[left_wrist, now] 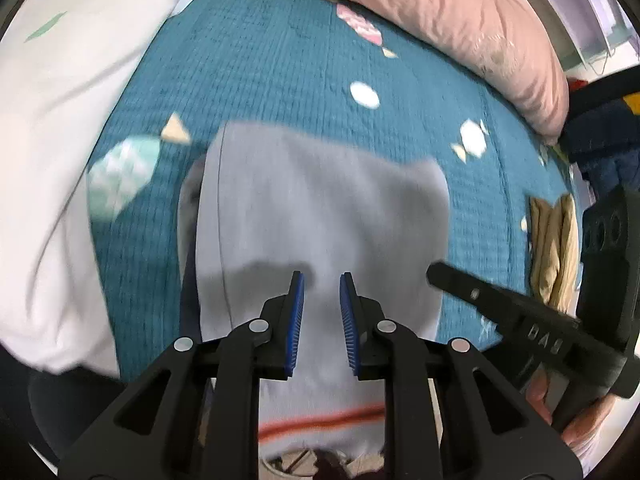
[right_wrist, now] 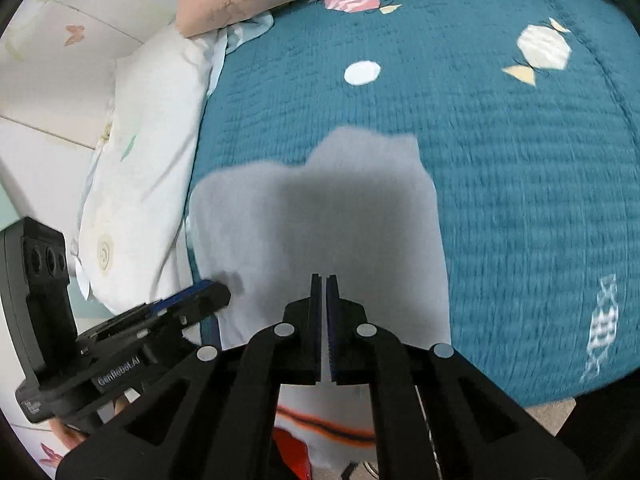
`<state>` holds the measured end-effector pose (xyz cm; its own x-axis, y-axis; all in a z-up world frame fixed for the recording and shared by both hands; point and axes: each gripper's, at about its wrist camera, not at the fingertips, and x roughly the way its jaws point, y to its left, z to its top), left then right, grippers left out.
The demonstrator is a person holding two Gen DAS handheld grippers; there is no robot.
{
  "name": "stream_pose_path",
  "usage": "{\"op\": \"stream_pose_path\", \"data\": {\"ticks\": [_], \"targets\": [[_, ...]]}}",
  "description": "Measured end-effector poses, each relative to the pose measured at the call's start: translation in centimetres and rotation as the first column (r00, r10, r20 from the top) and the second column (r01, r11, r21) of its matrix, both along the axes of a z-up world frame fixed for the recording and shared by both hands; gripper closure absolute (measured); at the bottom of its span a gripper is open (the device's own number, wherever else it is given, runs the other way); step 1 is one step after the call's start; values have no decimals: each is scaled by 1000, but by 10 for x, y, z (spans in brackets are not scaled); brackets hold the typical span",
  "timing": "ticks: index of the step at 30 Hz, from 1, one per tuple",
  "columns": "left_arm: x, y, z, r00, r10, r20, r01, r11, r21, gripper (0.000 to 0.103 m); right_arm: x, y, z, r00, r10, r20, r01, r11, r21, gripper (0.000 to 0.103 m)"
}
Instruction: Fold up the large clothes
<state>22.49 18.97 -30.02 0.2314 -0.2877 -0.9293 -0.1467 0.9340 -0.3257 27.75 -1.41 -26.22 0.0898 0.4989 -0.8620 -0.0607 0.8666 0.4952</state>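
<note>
Now the teal bedspread (right_wrist: 520, 200) fills most of both views, and on it the pale grey garment (left_wrist: 312, 208) lies spread, its orange-striped edge nearest to me. My left gripper (left_wrist: 322, 280) hangs over the cloth with its 2 blue pads apart, holding nothing. My right gripper (right_wrist: 324, 280) is closed on a fold of the garment.

The right gripper (right_wrist: 324, 280), jaws pressed together, pinches a pale blue garment (right_wrist: 320, 216) spread on the teal bedspread (right_wrist: 520, 184).
</note>
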Motion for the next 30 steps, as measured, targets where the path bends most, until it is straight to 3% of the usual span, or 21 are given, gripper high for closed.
{"op": "stream_pose_path", "data": {"ticks": [2,3,5,7,12,15,18,22,24,27,30], "targets": [[14,18,-22,998,51,-45,-45,990,135,84,12,3,-17,1000,6,-1,-6,998,-66,103],[19,25,-39,994,66,-84,-53,987,150,90,18,7,-35,1000,9,-21,-11,996,-85,103],[20,36,-59,993,86,-85,-80,994,75,90,25,4,-57,999,-9,-42,6,998,-65,103],[18,40,-57,993,88,-79,-85,995,47,90,26,-2,-61,997,-42,-66,40,999,-32,103],[19,39,-42,992,76,-101,-68,994,81,91,27,5,-33,998,10,-65,-14,997,-69,99],[25,38,-15,997,60,-53,-57,997,48,91,30,2,-10,1000,-6,-3,6,1000,-19,99],[45,35,-4,997,70,-21,-69,997,17,91,45,7,-3,1000,-23,0,23,1000,-12,98],[76,29,-23,994,90,-62,-90,996,15,91,62,23,-18,1000,-29,2,29,999,-28,103],[82,33,-37,990,107,-92,-103,994,43,97,70,28,-31,999,-34,-4,34,997,-65,103],[84,45,-50,985,128,-112,-128,992,5,100,73,15,-38,999,-46,-24,45,999,-10,103],[84,48,-49,988,111,-108,-111,994,6,100,75,13,-37,1000,-25,0,25,999,-24,103]]}}
